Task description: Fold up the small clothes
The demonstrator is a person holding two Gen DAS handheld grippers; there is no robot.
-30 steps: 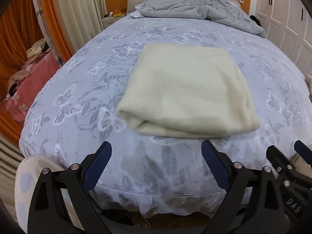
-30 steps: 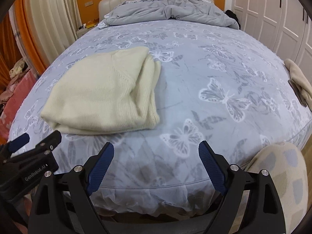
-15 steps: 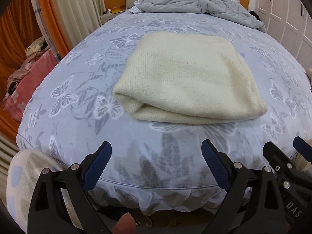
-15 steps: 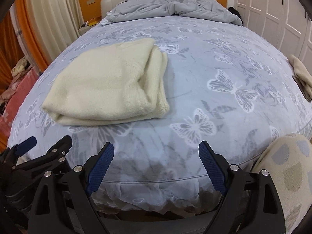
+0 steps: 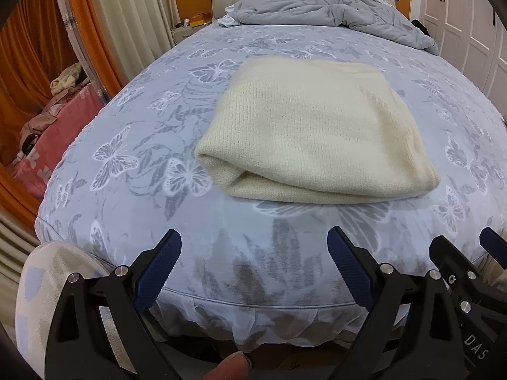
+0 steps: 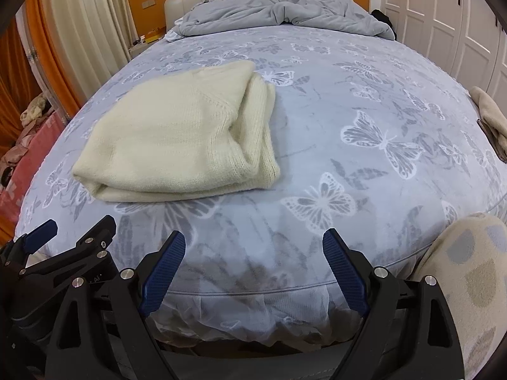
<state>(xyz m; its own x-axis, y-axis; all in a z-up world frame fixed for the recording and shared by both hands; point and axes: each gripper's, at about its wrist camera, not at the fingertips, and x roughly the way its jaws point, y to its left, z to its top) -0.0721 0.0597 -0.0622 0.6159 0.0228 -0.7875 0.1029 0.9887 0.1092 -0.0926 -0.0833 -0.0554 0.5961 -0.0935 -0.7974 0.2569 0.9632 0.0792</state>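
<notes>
A cream knitted garment (image 5: 313, 133) lies folded into a thick rectangle on the blue butterfly-print bed (image 5: 133, 145); it also shows in the right wrist view (image 6: 180, 139). My left gripper (image 5: 253, 247) is open and empty, at the bed's foot edge, short of the garment's near fold. My right gripper (image 6: 253, 247) is open and empty, at the foot edge to the right of the garment. Each gripper shows at the edge of the other's view.
A crumpled grey duvet (image 5: 329, 3) lies at the headboard. A beige cloth (image 6: 491, 117) lies at the bed's right edge. White wardrobe doors (image 6: 443, 22) stand on the right. Curtains and a pink pile (image 5: 54, 133) are on the left.
Both grippers have moved forward toward the bed, so the folded garment looks larger and nearer. Both stay open. The garment has not moved.
</notes>
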